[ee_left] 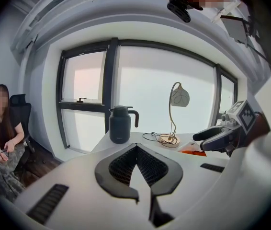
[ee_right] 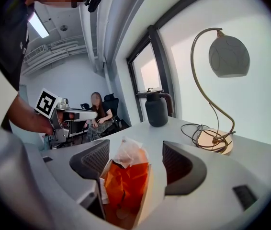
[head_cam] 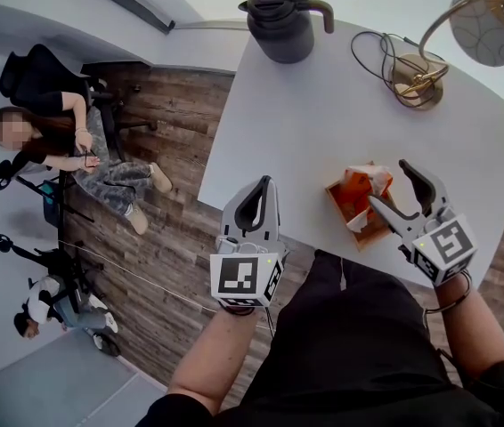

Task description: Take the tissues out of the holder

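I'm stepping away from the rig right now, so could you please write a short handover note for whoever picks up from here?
Left tool: shut, empty, held beyond the edge of the table.
Right tool: open, jaws either side of the tissue holder, not pressing on it.
Holder: on the table by its near edge, tissues sticking out of the top.
Done: nothing taken out yet.
Left to do: probably close on the tissues and pull them out, steadying the holder if it lifts.
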### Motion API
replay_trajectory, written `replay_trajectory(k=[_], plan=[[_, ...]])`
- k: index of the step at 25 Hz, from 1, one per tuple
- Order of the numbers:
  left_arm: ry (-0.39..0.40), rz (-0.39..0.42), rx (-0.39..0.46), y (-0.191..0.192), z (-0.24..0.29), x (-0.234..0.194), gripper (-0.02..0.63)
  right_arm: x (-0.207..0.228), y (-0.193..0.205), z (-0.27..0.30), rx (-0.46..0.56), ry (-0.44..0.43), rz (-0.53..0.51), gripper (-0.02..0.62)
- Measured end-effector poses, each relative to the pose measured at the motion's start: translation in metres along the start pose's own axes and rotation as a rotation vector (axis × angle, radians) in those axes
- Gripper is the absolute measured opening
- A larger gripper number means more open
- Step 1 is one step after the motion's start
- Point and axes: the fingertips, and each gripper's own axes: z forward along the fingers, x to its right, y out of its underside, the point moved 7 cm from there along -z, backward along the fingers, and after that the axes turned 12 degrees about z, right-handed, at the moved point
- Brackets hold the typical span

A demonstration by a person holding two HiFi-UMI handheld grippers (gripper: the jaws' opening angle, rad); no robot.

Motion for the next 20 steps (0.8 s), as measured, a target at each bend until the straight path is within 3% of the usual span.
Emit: replay_trajectory(k=[12, 20], plan=[[-0.011, -0.022, -0.05, 0.019, 0.009, -0.001, 0.005, 0.008, 0.007, 0.016, -0.015, 0.001, 0.055, 0.328], [-0.001, -0.037, -0.073, 0.03, 0.019, 0.002, 0.005, 0.011, 0.015, 0.027, -0.063, 0.024, 0.018, 0.327]])
